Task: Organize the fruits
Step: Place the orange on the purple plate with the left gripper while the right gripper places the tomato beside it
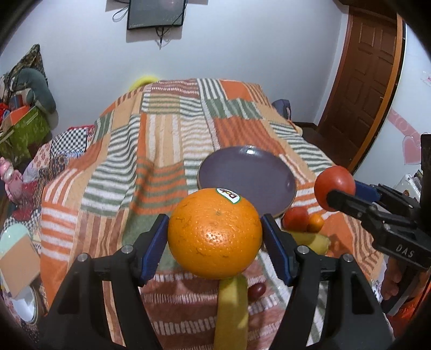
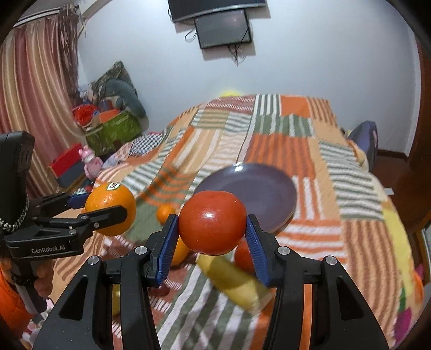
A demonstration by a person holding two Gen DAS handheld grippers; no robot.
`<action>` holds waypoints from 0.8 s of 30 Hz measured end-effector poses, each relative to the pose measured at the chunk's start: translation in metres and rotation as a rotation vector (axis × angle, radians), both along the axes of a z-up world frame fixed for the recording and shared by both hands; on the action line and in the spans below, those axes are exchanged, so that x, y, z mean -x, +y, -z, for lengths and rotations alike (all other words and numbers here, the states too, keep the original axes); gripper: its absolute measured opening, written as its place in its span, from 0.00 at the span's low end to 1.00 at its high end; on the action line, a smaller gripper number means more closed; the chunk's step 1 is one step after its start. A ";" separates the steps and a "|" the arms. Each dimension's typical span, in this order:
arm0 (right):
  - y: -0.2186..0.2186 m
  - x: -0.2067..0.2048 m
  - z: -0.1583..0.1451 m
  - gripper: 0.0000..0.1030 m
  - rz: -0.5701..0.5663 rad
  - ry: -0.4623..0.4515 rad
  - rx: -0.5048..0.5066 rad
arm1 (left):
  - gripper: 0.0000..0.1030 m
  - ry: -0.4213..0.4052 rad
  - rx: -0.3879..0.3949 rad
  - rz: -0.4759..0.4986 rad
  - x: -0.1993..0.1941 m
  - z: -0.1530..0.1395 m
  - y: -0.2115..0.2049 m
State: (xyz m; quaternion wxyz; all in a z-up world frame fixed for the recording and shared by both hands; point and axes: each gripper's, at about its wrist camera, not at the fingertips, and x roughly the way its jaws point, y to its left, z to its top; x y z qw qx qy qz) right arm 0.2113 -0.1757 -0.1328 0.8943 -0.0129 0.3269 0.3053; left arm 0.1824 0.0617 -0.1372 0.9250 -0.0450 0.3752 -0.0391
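Two grippers up, both loaded, both above the striped blanket (image 1: 150, 150). Left gripper (image 1: 215, 233) clamped on big orange (image 1: 215, 233), blue pads (image 1: 155, 249) pressed to both sides, sticker on top, held in the air just in front of the purple plate (image 1: 250, 172). Right gripper (image 2: 212, 223) clamped on tomato (image 2: 212, 223), pads (image 2: 168, 249) tight on both flanks, also off the bed, plate rim just behind it.

Plate flat on blanket, bare, nothing touching its inside.

Loose fruit on blanket near the plate's near edge: second tomato (image 1: 295, 218) and small orange (image 1: 315, 223) side by side, touching or nearly so; yellow banana (image 1: 309, 241) just below them. Another banana (image 1: 231, 312) directly under the held orange, with a dark red grape-like fruit (image 1: 257, 290) beside it. More fruit under the held tomato in right wrist view, partly hidden and blurred.

Same held orange also seen from the right wrist, off to the left of the tomato, well apart from it.

Dark screen (image 1: 156, 13) on wall, brown door (image 1: 363, 88) at right, green box (image 2: 113, 132) of clutter by the curtain (image 2: 37, 94).
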 end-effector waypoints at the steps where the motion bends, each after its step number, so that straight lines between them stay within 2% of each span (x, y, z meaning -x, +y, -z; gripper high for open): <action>1: -0.002 -0.002 -0.003 0.45 0.008 -0.013 0.000 | 0.67 -0.007 0.000 0.006 -0.003 -0.003 -0.002; 7: -0.010 -0.020 -0.017 0.45 0.037 -0.068 0.002 | 0.67 -0.035 -0.026 0.019 -0.023 -0.016 -0.010; 12: -0.009 -0.038 -0.017 0.45 0.050 -0.095 0.022 | 0.67 -0.035 -0.009 0.030 -0.048 -0.019 -0.014; 24: -0.006 -0.087 0.001 0.45 0.064 -0.064 0.056 | 0.67 0.054 -0.015 0.040 -0.121 0.014 -0.021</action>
